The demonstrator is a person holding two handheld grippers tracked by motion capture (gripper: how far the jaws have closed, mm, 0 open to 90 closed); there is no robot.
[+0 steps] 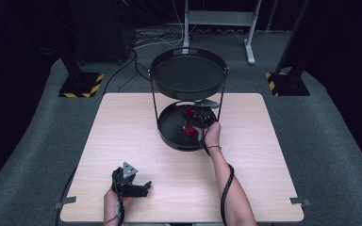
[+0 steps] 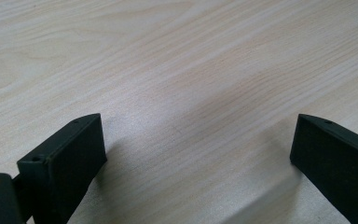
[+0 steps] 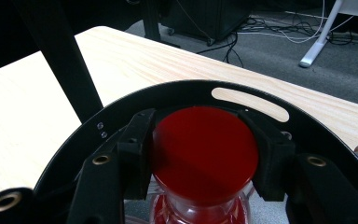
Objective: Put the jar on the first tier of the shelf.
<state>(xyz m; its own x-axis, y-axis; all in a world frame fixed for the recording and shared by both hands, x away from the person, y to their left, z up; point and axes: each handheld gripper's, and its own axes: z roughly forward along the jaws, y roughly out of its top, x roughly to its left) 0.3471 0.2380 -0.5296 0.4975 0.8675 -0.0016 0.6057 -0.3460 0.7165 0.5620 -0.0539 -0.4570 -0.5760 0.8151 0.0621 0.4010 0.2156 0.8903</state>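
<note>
A red-capped clear glass item [image 1: 190,131], perhaps an hourglass, stands inside the lower black tray [image 1: 168,136] of a two-tier stand. My right gripper [image 1: 196,123] reaches into that tray and is shut on it. In the right gripper view both black jaws press the sides of the round red cap [image 3: 205,149], with the gripper [image 3: 205,136] just inside the tray's rim [image 3: 168,93]. My left gripper [image 1: 144,187] lies on the wooden table [image 1: 122,132] near the front left. Its jaws stand wide apart, and the left gripper [image 2: 198,135] has bare wood between them.
The stand's upper black tray [image 1: 188,75] hangs over the lower one on thin posts [image 1: 152,101]. A handle slot [image 3: 250,103] opens in the lower tray's far rim. Beyond the table lie grey carpet, cables and dark stand bases [image 1: 81,84].
</note>
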